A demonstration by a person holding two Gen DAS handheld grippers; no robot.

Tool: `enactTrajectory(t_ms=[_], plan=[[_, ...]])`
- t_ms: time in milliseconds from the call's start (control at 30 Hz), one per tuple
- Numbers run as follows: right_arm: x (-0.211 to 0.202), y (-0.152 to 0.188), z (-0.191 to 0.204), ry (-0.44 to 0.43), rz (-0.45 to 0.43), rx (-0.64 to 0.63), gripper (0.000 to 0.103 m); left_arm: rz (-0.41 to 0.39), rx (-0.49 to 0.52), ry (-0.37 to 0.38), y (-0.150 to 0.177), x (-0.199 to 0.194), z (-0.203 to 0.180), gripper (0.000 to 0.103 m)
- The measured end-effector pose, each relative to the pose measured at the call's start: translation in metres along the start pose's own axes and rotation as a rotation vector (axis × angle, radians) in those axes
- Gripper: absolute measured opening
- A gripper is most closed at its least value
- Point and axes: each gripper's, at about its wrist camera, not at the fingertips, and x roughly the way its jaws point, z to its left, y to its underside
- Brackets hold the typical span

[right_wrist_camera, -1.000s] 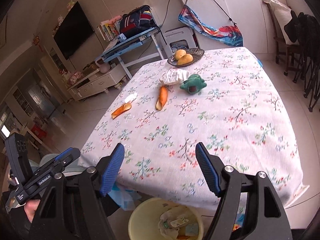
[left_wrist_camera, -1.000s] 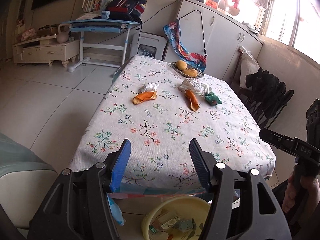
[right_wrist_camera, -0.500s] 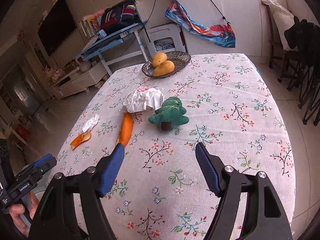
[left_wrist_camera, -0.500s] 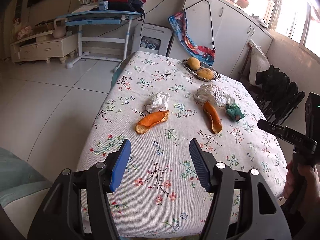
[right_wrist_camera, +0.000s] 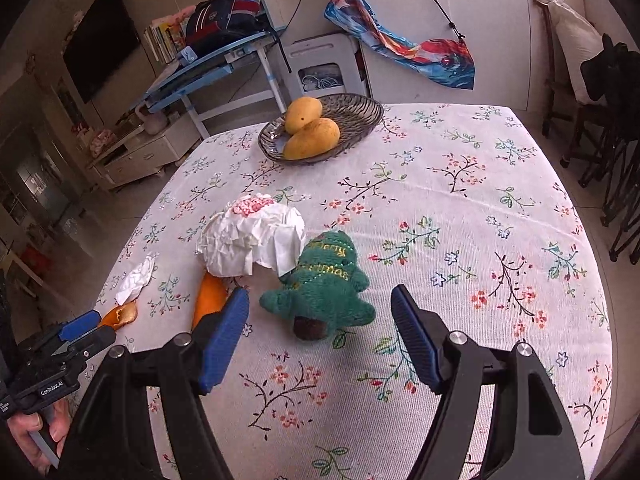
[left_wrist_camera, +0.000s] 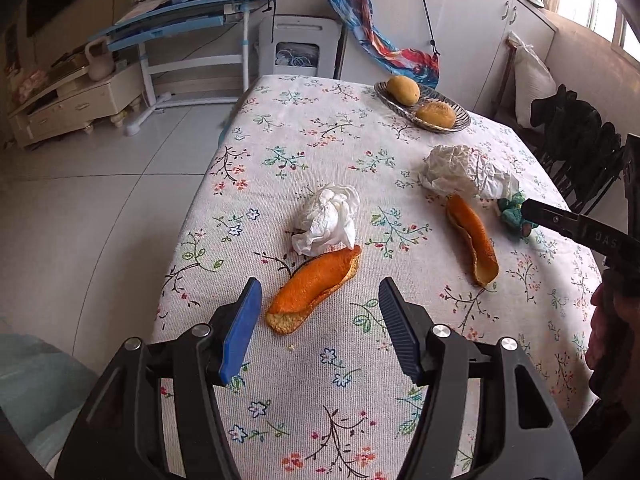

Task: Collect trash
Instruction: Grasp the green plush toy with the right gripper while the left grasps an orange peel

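Nothing's collected off the worktop (left_wrist_camera: 280, 140) yet as far as you can see here: two orange peels, a crumpled tissue (left_wrist_camera: 326, 220) and a bigger wad of crumpled paper (left_wrist_camera: 464, 172) all lie on the floral cloth. Your left tongs (left_wrist_camera: 318, 308) hang spread wide and empty, low over the near edge, the near orange peel (left_wrist_camera: 314, 286) sitting right between the tips, the tissue touching its far end. Your right tongs (right_wrist_camera: 320, 320) are wide apart too, holding nothing, framing the green plush Christmas tree (right_wrist_camera: 324, 284), which I'd judge isn't trash. The second orange peel (left_wrist_camera: 474, 240) lies beside it, just under the paper wad. The mangoes (right_wrist_camera: 310, 128) stay in their dish (right_wrist_camera: 360, 110).
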Motion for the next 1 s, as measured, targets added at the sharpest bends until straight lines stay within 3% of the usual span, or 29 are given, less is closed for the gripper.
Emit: enactTrajectory(t_ms=[100,167,200,267,367,700,1000], plan=[[0.006,-0.001,0.004,-0.005,0.018,-0.017,0.061,0.01,0.013,-0.003,-0.002,0.007,-0.002,0.058],[0.009,0.0,0.005,0.002,0.038,-0.026,0.046,0.011,0.018,0.005,-0.002,0.008,-0.002,0.045],[0.009,0.001,0.005,-0.002,0.046,-0.027,0.045,0.012,0.022,0.006,-0.002,0.008,-0.002,0.04],[0.006,0.003,0.005,0.001,0.049,-0.034,0.036,0.02,0.037,0.026,-0.001,0.007,-0.003,0.02],[-0.003,0.007,0.002,-0.006,0.052,-0.027,0.027,0.012,0.057,0.042,0.004,0.001,-0.007,0.016],[-0.043,0.04,0.002,-0.081,0.072,0.03,0.024,-0.014,0.035,0.11,0.034,-0.037,-0.008,0.015],[-0.077,0.066,-0.003,-0.17,0.038,0.126,0.024,-0.054,-0.033,0.149,0.062,-0.069,-0.002,0.015]])
